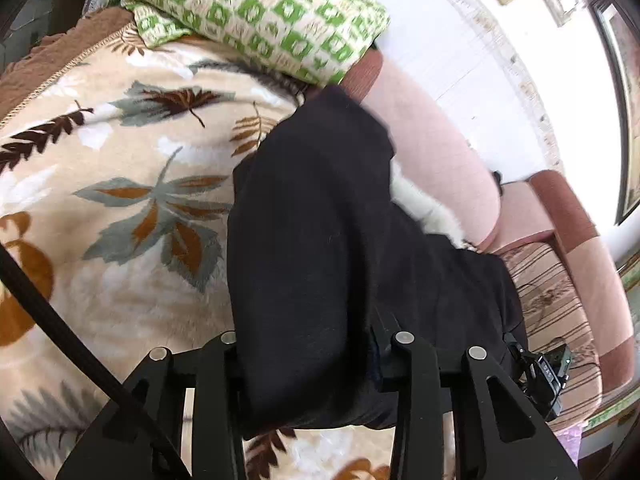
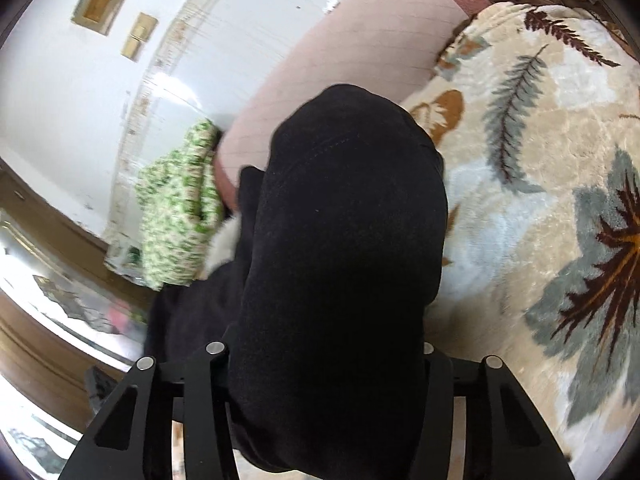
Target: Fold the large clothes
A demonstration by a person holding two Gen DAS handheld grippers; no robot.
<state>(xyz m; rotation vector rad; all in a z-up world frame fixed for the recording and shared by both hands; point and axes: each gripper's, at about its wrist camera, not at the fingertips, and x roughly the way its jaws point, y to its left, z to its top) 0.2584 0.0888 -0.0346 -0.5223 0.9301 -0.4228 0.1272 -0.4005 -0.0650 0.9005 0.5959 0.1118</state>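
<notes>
While the black garment [image 1: 320,240] hangs draped over both tools, it hides the fingertips in each view, so whether either pair of jaws is open or clamped on the cloth cannot be told. Left view: the left gripper [image 1: 316,364] sits under a long dark fold that runs from the linkage up toward the green-patterned pillow [image 1: 260,8]; to its left lies the leaf-print blanket [image 1: 120,200], to its right the pink sofa back [image 1: 440,152] and a striped seat cushion [image 1: 560,300]. A small white furry patch [image 1: 420,204] shows at the garment's right edge; what it is cannot be told. Right view: the right gripper [image 2: 324,364] is likewise buried under the cloth [image 2: 344,240], with the pillow [image 2: 176,216] now on the left and the blanket [image 2: 540,200] on the right. Judged step: the garment is lifted off the blanket, mid-carry or mid-fold, not yet laid flat. The next move likely calls for spreading it on the blanket with both tools level, so an edge can be found. Only the left view shows the striped cushion and a black cable [image 1: 60,320]; only the right view shows the wall with brass fittings [image 2: 100,4] and a stitched seam on the cloth.
</notes>
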